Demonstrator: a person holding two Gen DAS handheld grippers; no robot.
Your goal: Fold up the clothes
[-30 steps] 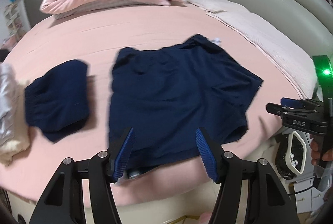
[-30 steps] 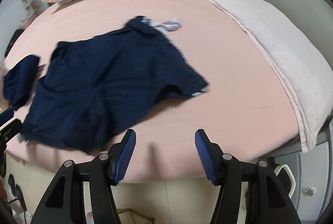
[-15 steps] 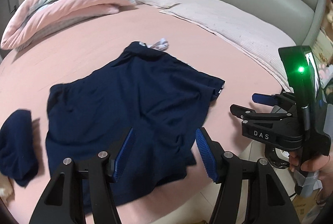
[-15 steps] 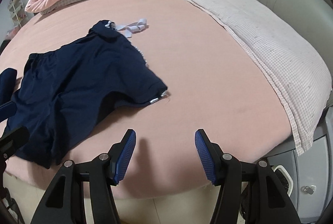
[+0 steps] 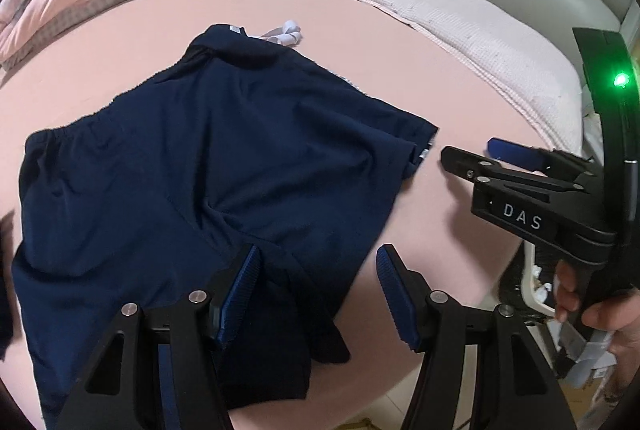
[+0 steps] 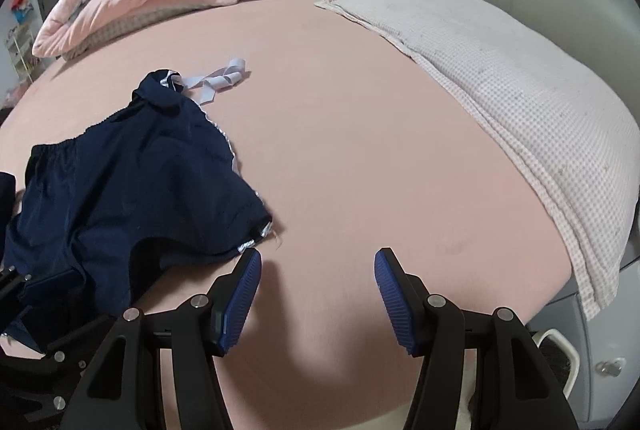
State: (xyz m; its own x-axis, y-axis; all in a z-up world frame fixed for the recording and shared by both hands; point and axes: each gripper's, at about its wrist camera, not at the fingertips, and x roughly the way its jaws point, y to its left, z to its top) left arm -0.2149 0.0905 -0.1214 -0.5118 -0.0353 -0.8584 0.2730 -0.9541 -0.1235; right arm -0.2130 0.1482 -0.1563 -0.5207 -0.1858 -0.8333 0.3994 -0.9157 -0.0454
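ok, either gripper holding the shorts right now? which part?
Nothing held. Left gripper is open over the navy shorts; right gripper is open over bare pink sheet beside the leg hem.

Under your left claw (image 5: 318, 294) the navy shorts (image 5: 192, 190) are thin, matt woven cloth, softly creased; its pads (image 5: 394, 296) are ribbed blue rubber on matt black plastic with bright metal screws; beyond your right claw (image 6: 318, 296) the bed sheet (image 6: 360, 150) is smooth pink cloth; farther right the blanket (image 6: 500, 78) looks waffle-textured.
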